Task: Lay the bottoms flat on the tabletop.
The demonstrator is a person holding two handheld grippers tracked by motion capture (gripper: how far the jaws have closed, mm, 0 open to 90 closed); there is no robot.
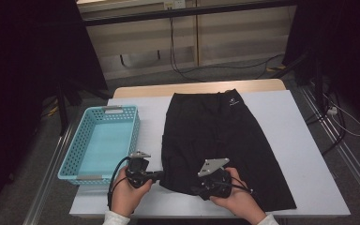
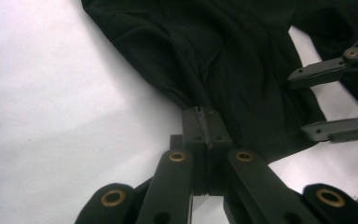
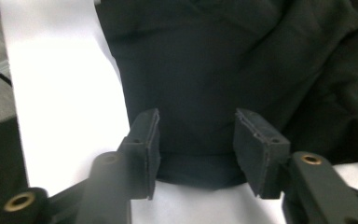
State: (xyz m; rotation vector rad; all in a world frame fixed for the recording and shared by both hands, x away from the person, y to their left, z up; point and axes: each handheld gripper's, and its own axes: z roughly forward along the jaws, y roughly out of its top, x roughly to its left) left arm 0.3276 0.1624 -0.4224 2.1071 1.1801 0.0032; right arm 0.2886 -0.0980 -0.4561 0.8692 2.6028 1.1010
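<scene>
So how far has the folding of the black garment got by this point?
Barely begun. The black fabric garment lies spread flat on the white table, with no fold visible. In hand: the left gripper is shut on the garment's near edge, while the right gripper stands open astride that hem, pads not pressing. The light-blue perforated plastic basket is empty; any folding and stowing remain.

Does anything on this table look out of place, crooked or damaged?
Nothing looks damaged. The black garment lies spread but wrinkled, with its near left corner bunched where the left gripper pinches it. The blue basket sits slightly askew at the left table edge.
</scene>
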